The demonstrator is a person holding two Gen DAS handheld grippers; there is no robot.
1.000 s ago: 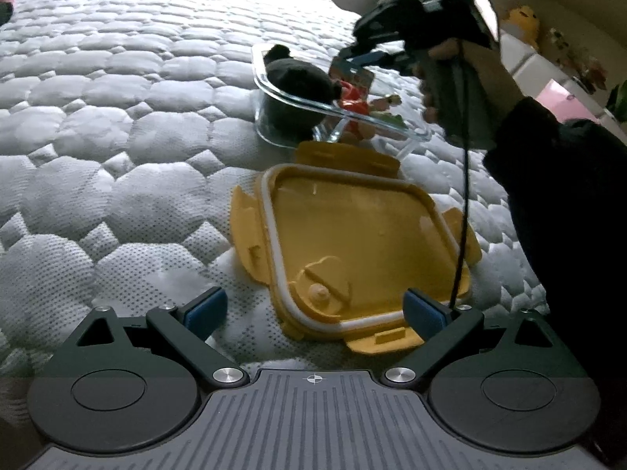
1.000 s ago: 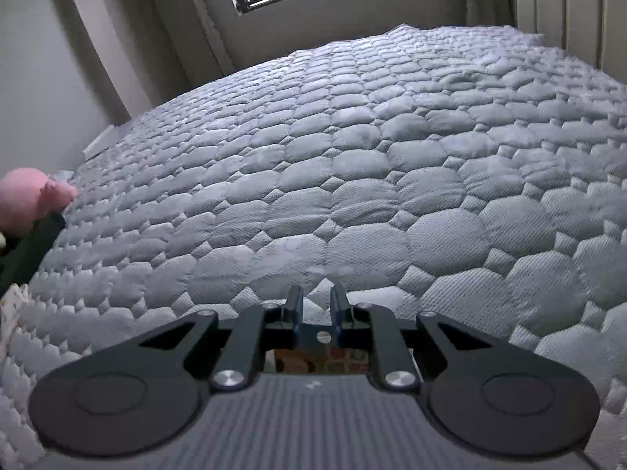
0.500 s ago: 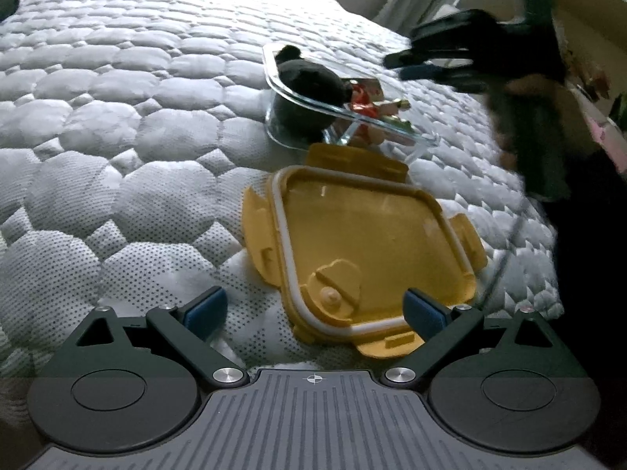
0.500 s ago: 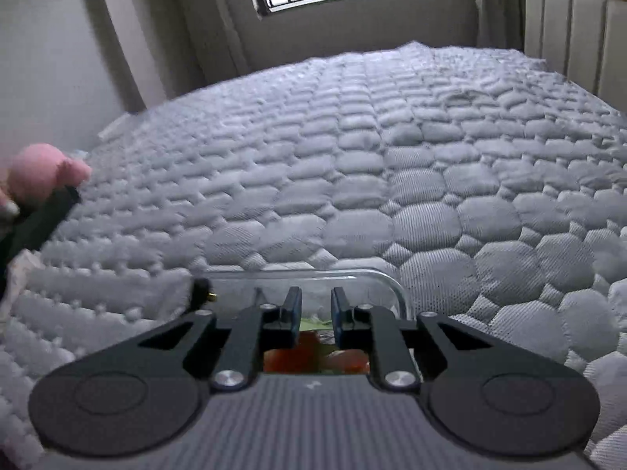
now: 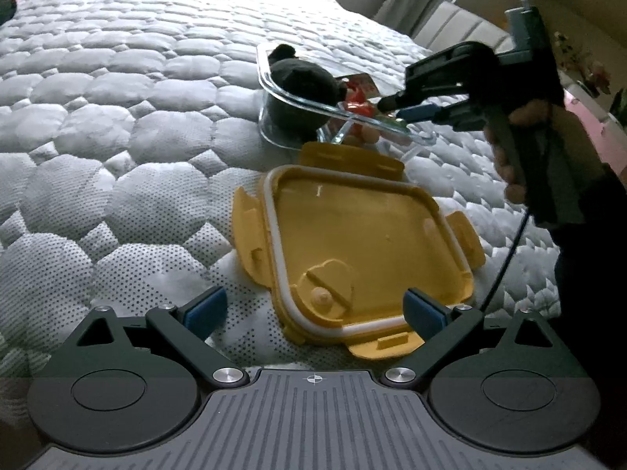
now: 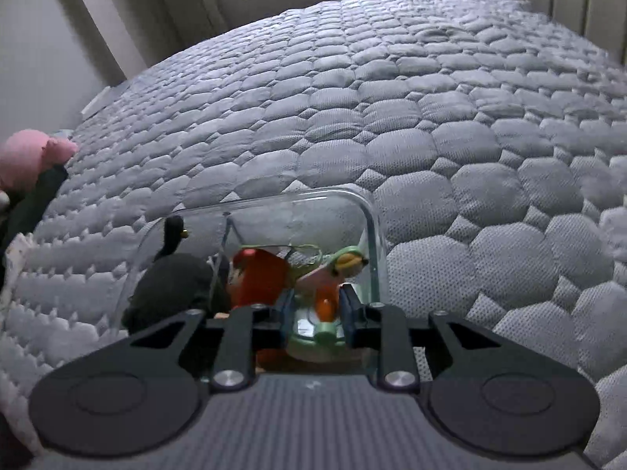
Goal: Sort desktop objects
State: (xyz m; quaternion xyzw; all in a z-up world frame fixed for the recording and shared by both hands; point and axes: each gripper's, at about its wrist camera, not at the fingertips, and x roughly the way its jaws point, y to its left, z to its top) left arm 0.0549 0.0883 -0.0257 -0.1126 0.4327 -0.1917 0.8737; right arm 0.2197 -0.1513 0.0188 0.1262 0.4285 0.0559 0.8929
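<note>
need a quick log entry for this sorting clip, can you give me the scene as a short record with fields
surface: quilted grey mattress
container: clear glass box, open, on the mattress
contents: black plush toy, red toy, small colourful figures
lid: yellow lid, off, lying in front of the box
left gripper: open, empty, jaws either side of the lid's near edge
right gripper: at the box's near rim, jaws partly open, nothing clearly gripped
</note>
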